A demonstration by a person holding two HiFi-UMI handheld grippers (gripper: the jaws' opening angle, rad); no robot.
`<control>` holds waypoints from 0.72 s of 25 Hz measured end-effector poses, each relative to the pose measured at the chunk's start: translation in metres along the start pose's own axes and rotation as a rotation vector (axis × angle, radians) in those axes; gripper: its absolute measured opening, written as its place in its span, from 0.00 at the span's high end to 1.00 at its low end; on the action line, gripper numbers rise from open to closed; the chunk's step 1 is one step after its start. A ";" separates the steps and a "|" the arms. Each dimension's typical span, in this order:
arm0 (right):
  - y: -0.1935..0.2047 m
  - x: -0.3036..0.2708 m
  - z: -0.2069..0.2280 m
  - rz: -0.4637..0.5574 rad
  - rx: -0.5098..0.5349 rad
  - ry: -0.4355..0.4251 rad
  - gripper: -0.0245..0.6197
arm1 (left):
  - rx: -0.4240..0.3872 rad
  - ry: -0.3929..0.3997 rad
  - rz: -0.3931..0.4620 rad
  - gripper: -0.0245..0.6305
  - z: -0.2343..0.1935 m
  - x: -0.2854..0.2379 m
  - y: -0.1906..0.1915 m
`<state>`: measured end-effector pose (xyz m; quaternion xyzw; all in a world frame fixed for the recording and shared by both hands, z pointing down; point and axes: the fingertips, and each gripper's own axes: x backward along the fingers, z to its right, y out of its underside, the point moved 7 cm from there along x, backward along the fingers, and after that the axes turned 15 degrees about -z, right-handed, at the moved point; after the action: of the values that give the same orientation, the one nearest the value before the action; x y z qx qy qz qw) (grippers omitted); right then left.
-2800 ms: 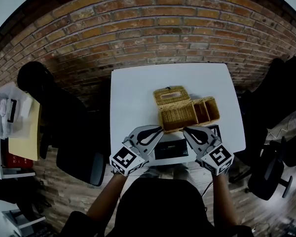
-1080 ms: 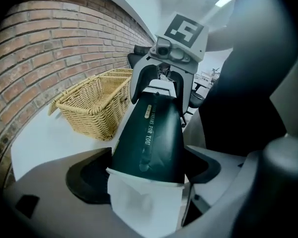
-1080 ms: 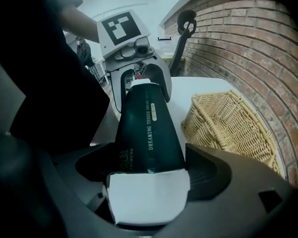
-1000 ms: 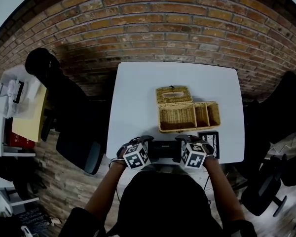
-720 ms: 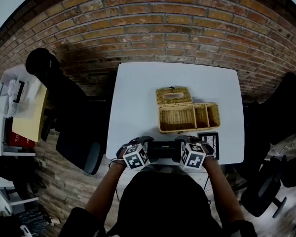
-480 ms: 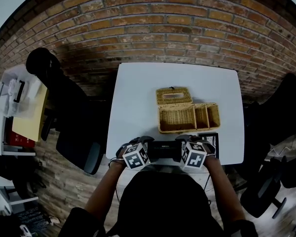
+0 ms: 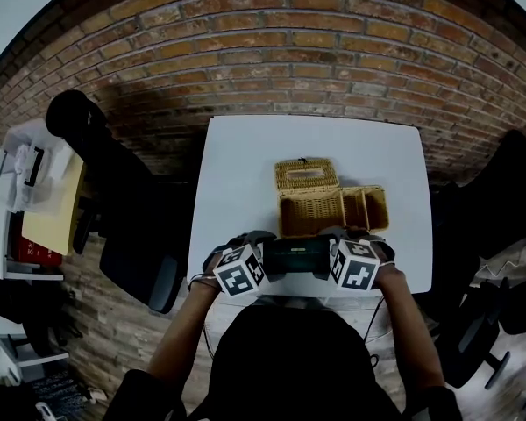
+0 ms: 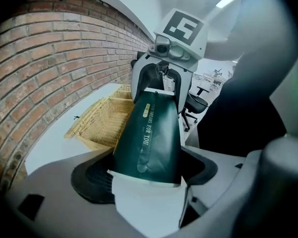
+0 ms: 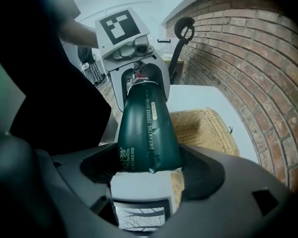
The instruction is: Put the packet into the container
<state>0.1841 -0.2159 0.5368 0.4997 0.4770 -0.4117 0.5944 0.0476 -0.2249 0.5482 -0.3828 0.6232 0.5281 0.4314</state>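
The dark green packet (image 7: pixel 295 254) spans both grippers, just on the near side of the wicker container (image 7: pixel 314 210). The left gripper (image 7: pixel 265 260) and right gripper (image 7: pixel 327 260), whose jaws have just been closing, each clamp one end.

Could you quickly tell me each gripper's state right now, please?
Left gripper: shut on one end of the dark green packet; jaws just closed in.
Right gripper: shut on its other end; jaws just closed in.

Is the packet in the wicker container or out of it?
Out: the packet hangs between left gripper and right gripper, short of the container.
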 end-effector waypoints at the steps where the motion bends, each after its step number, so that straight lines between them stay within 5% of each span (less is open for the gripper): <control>1: 0.001 0.004 0.005 0.000 0.001 0.005 0.38 | -0.002 -0.005 0.000 0.36 -0.004 0.003 -0.004; 18: 0.015 0.047 0.077 -0.003 0.014 0.110 0.38 | -0.041 -0.091 0.013 0.36 -0.068 0.025 -0.058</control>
<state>0.2198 -0.2905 0.4977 0.5251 0.5065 -0.3878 0.5633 0.0846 -0.3018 0.5106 -0.3632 0.5945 0.5605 0.4477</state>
